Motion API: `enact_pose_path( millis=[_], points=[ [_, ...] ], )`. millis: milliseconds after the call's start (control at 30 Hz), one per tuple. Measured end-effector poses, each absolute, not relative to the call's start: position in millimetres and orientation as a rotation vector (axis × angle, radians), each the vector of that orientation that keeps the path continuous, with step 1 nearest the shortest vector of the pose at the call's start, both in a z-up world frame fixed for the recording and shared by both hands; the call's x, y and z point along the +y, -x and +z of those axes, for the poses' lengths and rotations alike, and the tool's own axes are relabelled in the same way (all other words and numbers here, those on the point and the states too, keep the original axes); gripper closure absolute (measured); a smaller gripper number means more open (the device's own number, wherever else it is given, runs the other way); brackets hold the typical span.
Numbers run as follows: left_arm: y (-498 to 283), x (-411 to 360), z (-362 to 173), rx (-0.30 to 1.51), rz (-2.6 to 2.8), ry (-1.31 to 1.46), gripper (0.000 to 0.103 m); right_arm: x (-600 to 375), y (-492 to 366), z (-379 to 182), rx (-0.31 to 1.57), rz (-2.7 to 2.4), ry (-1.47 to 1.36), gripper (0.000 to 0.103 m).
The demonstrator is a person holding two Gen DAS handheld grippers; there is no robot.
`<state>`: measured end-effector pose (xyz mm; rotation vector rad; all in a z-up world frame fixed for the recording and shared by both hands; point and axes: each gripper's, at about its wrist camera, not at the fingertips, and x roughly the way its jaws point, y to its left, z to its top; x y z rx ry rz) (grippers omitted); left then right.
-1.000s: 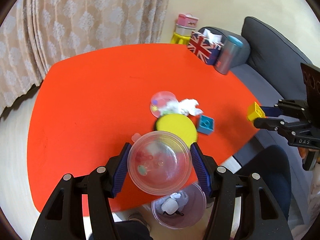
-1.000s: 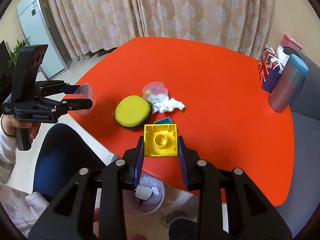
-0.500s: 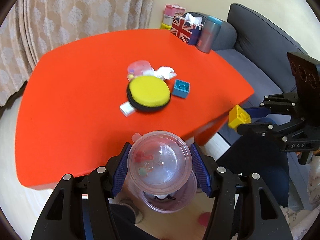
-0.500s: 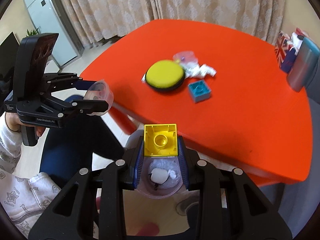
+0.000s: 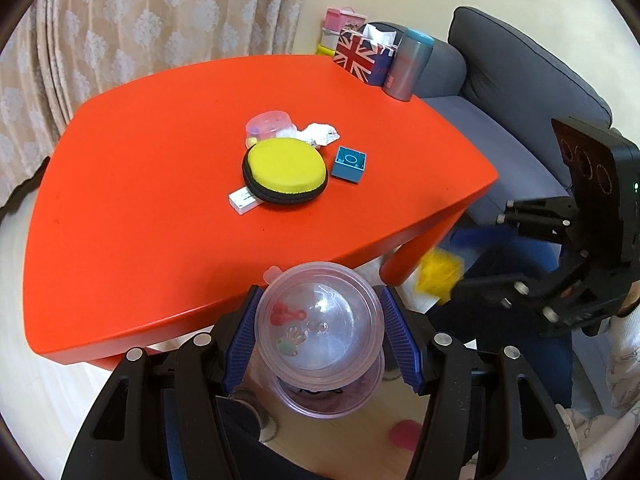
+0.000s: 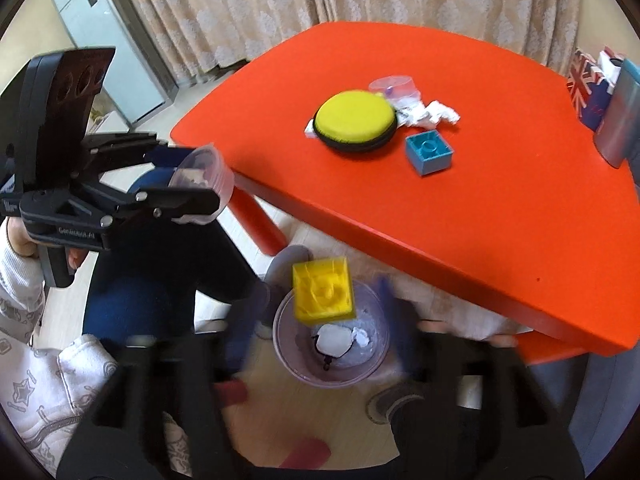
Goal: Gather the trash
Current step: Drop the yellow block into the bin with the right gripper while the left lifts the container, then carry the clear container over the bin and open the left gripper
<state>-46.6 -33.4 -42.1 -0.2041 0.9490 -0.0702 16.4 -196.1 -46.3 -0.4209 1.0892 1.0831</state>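
My left gripper (image 5: pixel 320 326) is shut on a clear plastic cup (image 5: pixel 318 320) with small coloured bits inside, held over the translucent purple bin (image 5: pixel 332 398) on the floor; it also shows in the right wrist view (image 6: pixel 188 188). My right gripper (image 6: pixel 320 320) is blurred, its jaws spread wide. The yellow block (image 6: pixel 323 291) is loose between them, just above the bin (image 6: pixel 372 364), which holds white trash. In the left wrist view the yellow block (image 5: pixel 438 274) is a blur by the right gripper (image 5: pixel 472 256).
The red table (image 5: pixel 160 160) carries a yellow round case (image 5: pixel 285 172), a blue block (image 5: pixel 349 163), a crumpled tissue (image 5: pixel 320 134), a clear cup (image 5: pixel 269 124) and a white stick (image 5: pixel 243 200). A Union Jack box (image 5: pixel 360 58) and tumbler (image 5: pixel 408 65) stand at the far corner. A grey sofa (image 5: pixel 520 80) is at the right.
Both grippers have moved back from the table over the bin. My right gripper has opened and let go of the yellow block, which is dropping toward the bin. The left still holds the cup.
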Motion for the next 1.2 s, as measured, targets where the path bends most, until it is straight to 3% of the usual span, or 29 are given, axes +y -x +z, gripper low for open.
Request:
enact_pose_path(
  millis=[167, 267, 1200],
  points=[
    [45, -34, -42, 0.952, -0.074, 0.202, 0.045, -199, -22, -41, 1.072, 1.056, 0.398, 0.012],
    [44, -35, -43, 0.957, -0.079, 0.202, 0.045, -201, -25, -40, 1.069, 1.036, 0.387, 0.006],
    [35, -61, -57, 1.005, -0.158, 0.179, 0.045, -219, -35, -31, 1.056, 0.955, 0.365, 0.005]
  ],
)
